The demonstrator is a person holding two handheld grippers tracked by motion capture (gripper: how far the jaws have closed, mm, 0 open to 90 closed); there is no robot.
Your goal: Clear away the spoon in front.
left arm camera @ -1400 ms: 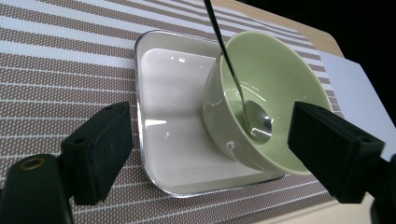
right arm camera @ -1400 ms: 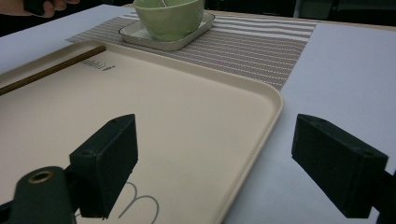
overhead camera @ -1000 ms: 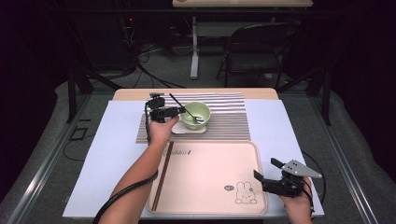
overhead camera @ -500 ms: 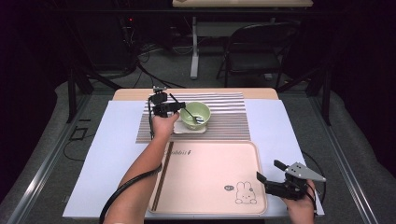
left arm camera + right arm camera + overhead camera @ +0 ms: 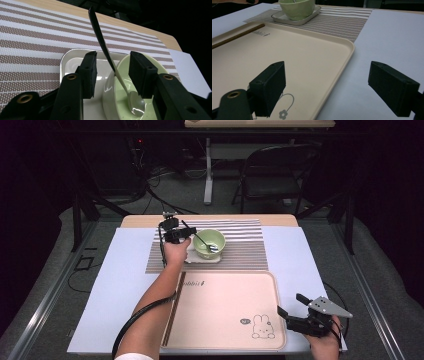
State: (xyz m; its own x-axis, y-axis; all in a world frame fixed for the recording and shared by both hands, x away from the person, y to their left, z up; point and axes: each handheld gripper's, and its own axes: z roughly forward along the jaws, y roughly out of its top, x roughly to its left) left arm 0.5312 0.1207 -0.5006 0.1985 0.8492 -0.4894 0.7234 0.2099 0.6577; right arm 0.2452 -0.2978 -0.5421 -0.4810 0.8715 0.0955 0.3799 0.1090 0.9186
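A pale green bowl (image 5: 212,243) (image 5: 117,105) (image 5: 297,8) stands on a small white square plate (image 5: 191,258) (image 5: 72,57) on the striped placemat. A spoon (image 5: 201,240) (image 5: 103,47) leans in the bowl, its dark handle rising up and to the left. My left gripper (image 5: 186,233) (image 5: 112,67) is at the bowl's left rim, its jaws astride the handle. They have just been closing, and a gap shows on each side of the handle. My right gripper (image 5: 290,303) (image 5: 334,85) hovers wide open over the right edge of the beige tray (image 5: 225,300) (image 5: 287,57).
The tray carries a rabbit drawing and brown chopsticks (image 5: 172,312) (image 5: 237,35) along its left edge. The striped placemat (image 5: 240,252) lies beyond it on a white sheet (image 5: 295,260). A chair (image 5: 270,175) stands behind the table.
The left gripper's jaws have narrowed around the spoon handle, with the hand edged slightly toward the bowl. The right gripper has hardly moved.
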